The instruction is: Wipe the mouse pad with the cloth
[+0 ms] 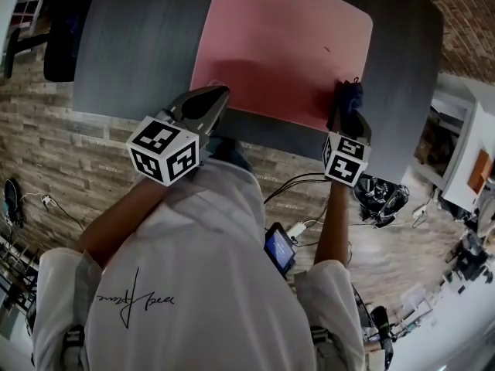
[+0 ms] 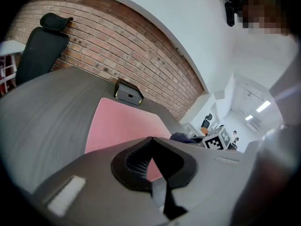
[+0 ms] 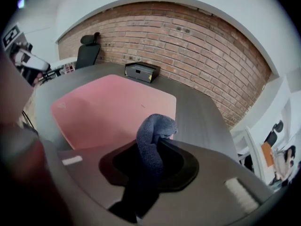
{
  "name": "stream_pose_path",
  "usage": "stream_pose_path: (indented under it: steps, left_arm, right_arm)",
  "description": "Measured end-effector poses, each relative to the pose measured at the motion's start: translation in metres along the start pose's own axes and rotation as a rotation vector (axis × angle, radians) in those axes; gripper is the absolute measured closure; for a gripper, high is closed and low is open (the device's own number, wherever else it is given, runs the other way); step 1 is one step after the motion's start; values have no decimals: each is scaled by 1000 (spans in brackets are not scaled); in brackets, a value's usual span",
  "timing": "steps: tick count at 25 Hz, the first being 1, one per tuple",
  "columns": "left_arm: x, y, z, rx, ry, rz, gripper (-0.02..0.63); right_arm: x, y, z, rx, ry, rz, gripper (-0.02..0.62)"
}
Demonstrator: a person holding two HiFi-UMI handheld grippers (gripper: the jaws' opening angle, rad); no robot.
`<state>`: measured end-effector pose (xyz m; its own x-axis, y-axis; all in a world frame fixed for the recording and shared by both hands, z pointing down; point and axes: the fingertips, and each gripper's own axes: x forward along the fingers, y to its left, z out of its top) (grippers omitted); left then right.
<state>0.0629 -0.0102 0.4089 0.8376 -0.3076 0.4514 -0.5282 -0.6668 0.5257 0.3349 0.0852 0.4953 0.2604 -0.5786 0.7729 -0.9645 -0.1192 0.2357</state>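
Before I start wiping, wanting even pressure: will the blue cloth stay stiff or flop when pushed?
Probably floppy: the cloth curls limply over the shut right gripper. It looks light, likely bunching when pushed. Its knit texture should drag on the pink mouse pad rather than slip.

Looks like an office, kinda lab-ish. There's a big grey desk [image 1: 139,45] with a pink mouse pad [image 1: 278,45] and a black office chair [image 2: 40,46] by a brick wall [image 3: 188,36]. Cables [image 1: 302,178] trail over the wood floor [image 1: 46,145], and a bright white room [image 2: 249,107] opens off behind.
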Motion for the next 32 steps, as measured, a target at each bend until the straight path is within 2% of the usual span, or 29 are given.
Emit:
stream_pose_path:
  steps: [3,6,32]
  left_arm:
    - [2,0,1,-3,2,0,595]
    - [3,0,1,-2,4,0,594]
    - [-3,8,1,-19,-14,5,595]
  right_arm:
    - [6,-4,-6,-61,40,-45,499]
    - [11,-3,-11,-60,59,-46,499]
    - [18,64,-9,-31,64,86,497]
